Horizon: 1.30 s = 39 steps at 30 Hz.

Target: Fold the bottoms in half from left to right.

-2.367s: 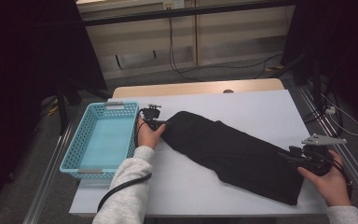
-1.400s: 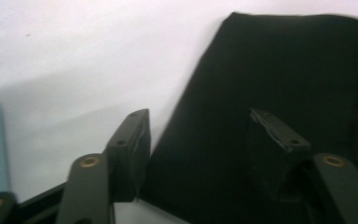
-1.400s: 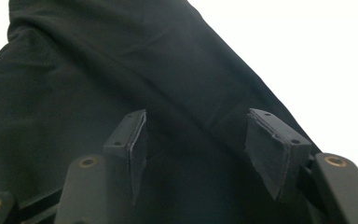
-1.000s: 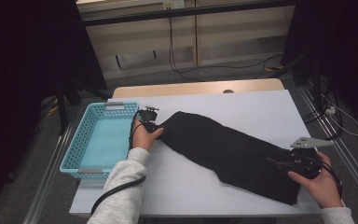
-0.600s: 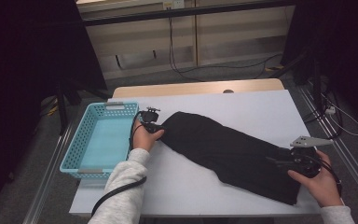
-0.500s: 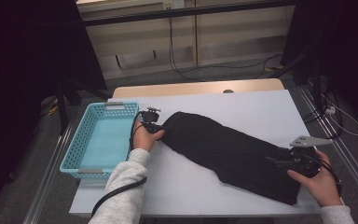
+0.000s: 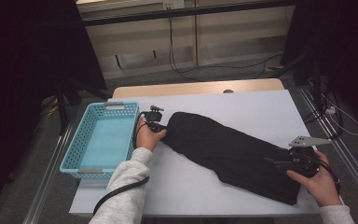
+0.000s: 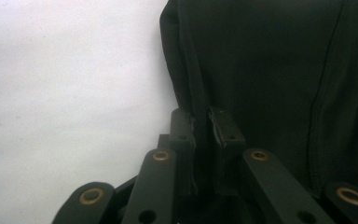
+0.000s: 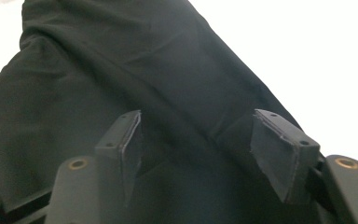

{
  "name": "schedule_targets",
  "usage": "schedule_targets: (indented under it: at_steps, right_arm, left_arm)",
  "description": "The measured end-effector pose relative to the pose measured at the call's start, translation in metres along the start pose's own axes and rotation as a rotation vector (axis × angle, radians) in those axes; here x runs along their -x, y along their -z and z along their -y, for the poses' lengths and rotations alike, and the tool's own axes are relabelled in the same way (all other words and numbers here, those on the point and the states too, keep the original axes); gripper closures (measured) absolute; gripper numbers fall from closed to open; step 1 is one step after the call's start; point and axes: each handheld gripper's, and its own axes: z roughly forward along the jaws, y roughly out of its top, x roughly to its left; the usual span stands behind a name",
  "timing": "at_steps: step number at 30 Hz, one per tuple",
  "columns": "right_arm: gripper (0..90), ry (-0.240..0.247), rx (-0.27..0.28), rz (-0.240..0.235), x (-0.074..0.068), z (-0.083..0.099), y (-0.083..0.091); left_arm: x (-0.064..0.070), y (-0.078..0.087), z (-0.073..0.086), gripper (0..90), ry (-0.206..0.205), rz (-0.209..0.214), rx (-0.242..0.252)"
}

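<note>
A black folded garment (image 7: 233,151) lies slantwise across the white table (image 7: 242,105), from the middle left down to the near right. My left gripper (image 7: 161,127) is at its upper left end, and in the left gripper view (image 8: 201,122) the jaws are shut on a fold at the black garment's (image 8: 270,60) edge. My right gripper (image 7: 277,162) rests at the lower right end of the cloth. Its jaws stand wide apart in the right gripper view (image 9: 205,140), hovering over the black garment (image 9: 121,70) without pinching it.
A light blue plastic basket (image 7: 101,139) stands at the table's left edge, close to my left hand. Bare white tabletop lies beyond the garment at the back right and in front of it at the near left. Cables run across the floor behind the table.
My right hand and its gripper have shifted a little toward the near right corner of the garment. The left gripper has stayed at the cloth's upper left end.
</note>
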Motion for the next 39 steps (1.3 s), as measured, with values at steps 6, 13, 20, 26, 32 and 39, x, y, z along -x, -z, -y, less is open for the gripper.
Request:
schedule_targets:
  at_steps: [6,13,20,26,32,39]
  right_arm:
    - [25.0,-0.001,-0.004,-0.009,0.0,0.001,-0.002]
    - [22.0,-0.008,0.002,-0.01,0.0,0.001,-0.002]
    - [21.0,-0.01,0.009,-0.023,0.0,0.0,-0.003]
    - [19.6,-0.009,0.011,-0.028,0.0,0.0,-0.004]
    - [19.1,-0.013,0.028,-0.027,-0.001,-0.002,-0.001]
    - [18.9,-0.007,0.027,-0.031,-0.002,-0.002,-0.002]
  left_arm:
    - [-0.004,0.01,-0.007,82.8,0.027,0.014,0.013]
    - [-0.005,0.023,-0.017,84.4,0.01,0.002,0.027]
    - [-0.01,0.035,-0.027,84.8,-0.003,-0.028,0.046]
    - [-0.012,0.042,-0.031,84.7,-0.011,-0.044,0.054]
    - [-0.014,0.045,-0.032,84.8,-0.015,-0.056,0.06]
    - [-0.019,0.05,-0.035,84.8,-0.016,-0.074,0.064]
